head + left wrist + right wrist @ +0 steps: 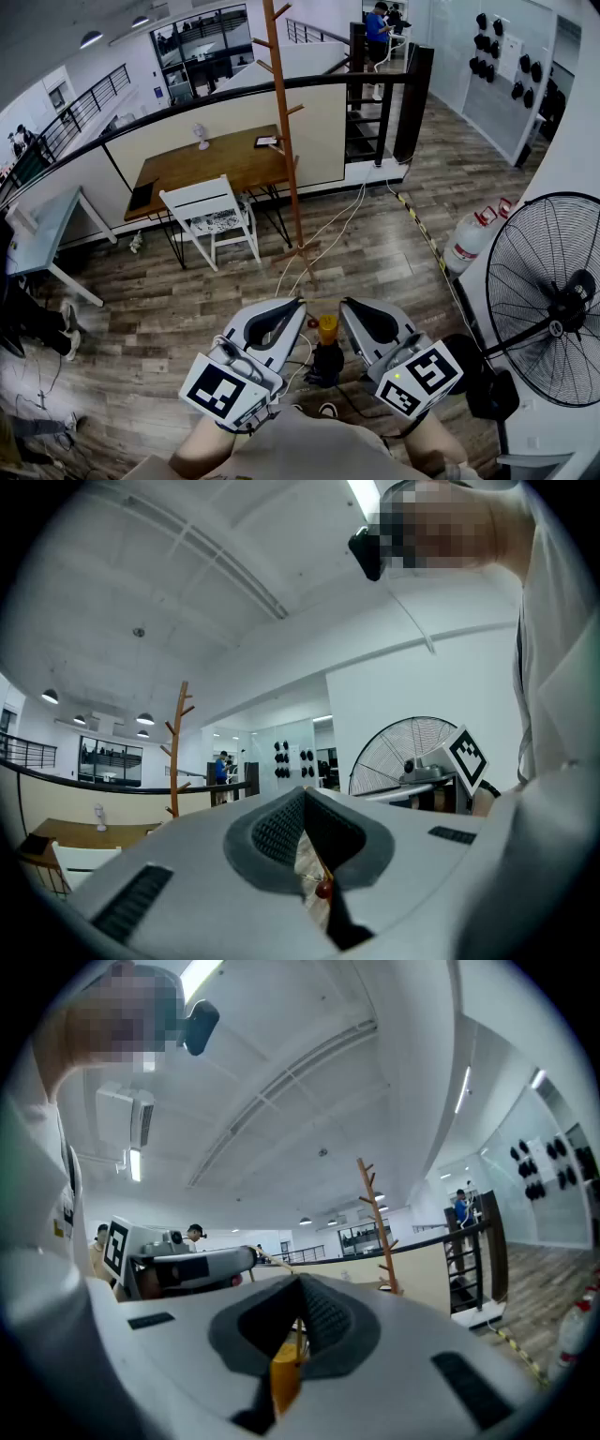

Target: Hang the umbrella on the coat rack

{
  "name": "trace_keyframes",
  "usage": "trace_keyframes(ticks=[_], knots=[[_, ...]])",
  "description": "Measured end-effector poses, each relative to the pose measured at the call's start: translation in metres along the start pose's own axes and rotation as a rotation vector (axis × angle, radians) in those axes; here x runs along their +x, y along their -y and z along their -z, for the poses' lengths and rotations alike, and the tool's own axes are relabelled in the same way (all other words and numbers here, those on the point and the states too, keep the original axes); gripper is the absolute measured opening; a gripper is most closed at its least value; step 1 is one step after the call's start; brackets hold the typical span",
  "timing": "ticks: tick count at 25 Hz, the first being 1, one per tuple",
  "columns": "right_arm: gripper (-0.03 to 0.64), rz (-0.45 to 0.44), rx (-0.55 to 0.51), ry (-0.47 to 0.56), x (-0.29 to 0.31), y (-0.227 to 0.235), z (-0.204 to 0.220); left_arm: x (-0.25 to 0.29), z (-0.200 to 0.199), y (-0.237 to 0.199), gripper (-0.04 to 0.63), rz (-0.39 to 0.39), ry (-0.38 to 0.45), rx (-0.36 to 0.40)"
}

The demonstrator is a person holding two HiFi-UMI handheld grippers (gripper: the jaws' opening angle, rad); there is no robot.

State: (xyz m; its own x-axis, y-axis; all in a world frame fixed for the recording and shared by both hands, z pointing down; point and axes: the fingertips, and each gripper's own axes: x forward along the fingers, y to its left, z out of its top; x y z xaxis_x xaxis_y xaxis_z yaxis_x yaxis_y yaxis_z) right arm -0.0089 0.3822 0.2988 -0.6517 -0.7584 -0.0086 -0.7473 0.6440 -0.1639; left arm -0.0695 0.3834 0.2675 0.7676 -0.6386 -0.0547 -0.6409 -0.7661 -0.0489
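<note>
At 6 o'clock in the head view, the folded black umbrella [325, 361] stands upright with its orange handle [326, 328] up, between the left gripper [298, 302] and the right gripper [345, 304]. Contact with either is unclear. Both grippers are clenched, tips meeting with nothing clamped. The handle [284, 1377] shows through the slit under the right jaws. The wooden coat rack [284, 122] stands at 12 o'clock, well apart, on the wood floor [375, 234]. White chair [211, 211] and table [206, 164] at 10 o'clock, big fan [553, 295] at 3 o'clock.
</note>
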Motion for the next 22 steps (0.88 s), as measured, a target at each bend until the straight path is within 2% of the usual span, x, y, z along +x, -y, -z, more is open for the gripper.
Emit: trace_keyframes(ticks=[10,22], knots=[[0.005,-0.038,0.043,-0.016,-0.013,0.007,0.01,0.006,0.006,0.017,0.0,-0.025,-0.017,0.005],[0.005,-0.047,0.025,-0.007,-0.01,0.033,0.0,0.026,0.01,0.019,0.0,-0.034,-0.029,-0.002]])
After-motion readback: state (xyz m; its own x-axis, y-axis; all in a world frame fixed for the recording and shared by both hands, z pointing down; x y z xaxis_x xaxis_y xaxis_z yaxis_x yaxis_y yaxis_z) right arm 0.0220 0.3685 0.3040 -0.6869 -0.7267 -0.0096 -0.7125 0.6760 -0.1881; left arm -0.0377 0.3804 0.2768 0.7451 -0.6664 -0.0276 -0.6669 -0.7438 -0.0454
